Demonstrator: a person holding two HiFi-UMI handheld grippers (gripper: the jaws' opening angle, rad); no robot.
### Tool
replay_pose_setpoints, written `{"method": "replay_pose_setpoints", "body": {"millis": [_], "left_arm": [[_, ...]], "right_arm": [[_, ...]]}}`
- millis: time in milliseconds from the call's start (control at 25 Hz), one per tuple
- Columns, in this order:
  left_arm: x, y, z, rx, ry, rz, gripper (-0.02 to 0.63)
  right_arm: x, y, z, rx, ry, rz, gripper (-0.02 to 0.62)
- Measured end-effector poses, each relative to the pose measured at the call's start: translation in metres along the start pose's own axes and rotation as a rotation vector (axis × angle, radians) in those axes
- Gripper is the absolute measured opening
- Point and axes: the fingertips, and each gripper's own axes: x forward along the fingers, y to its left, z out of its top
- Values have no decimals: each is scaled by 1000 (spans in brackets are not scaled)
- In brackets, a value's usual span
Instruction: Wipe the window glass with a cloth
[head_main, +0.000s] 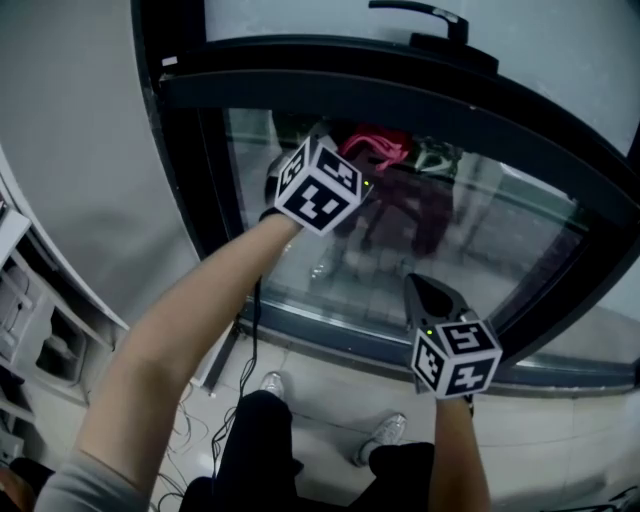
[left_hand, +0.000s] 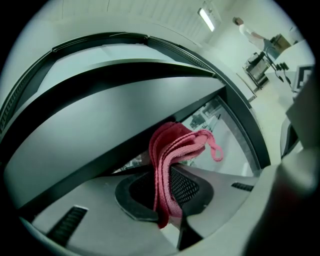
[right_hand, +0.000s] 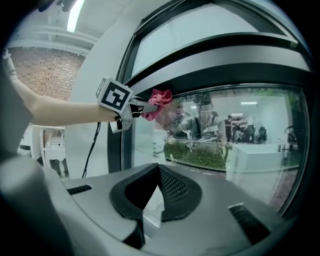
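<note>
A pink cloth (head_main: 378, 148) is pressed against the upper left of the window glass (head_main: 470, 255), just under the dark cross bar. My left gripper (head_main: 352, 168) is shut on it; in the left gripper view the folded cloth (left_hand: 170, 155) stands clamped between the jaws of that gripper (left_hand: 167, 177). Lower and to the right, my right gripper (head_main: 421, 287) points up at the pane with nothing in it, jaws together. The right gripper view shows its own jaws closed (right_hand: 156, 171), the glass (right_hand: 240, 130) ahead, and the cloth (right_hand: 159, 103) on the left gripper (right_hand: 142, 106) at upper left.
A dark window frame (head_main: 190, 150) surrounds the pane, with a black handle (head_main: 425, 15) above the cross bar. A white shelf unit (head_main: 30, 330) stands at the left. A black cable (head_main: 255, 335) hangs down by the frame. The person's shoes (head_main: 270, 384) are on the tiled floor.
</note>
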Motion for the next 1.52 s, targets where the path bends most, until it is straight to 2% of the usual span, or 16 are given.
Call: {"method": "replay_pose_setpoints", "body": {"millis": [120, 360, 1240, 1520], "left_arm": [[1, -1, -1, 22, -9, -8, 58], [2, -17, -14, 12, -11, -40, 57], [5, -100, -118, -94, 97, -157, 57], [5, -129, -157, -114, 156, -204, 57]], "right_arm": [[4, -4, -4, 5, 3, 2, 0], [15, -3, -9, 14, 7, 12, 0], [43, -11, -65, 93, 82, 13, 0], [52, -10, -83, 112, 102, 22, 0]]}}
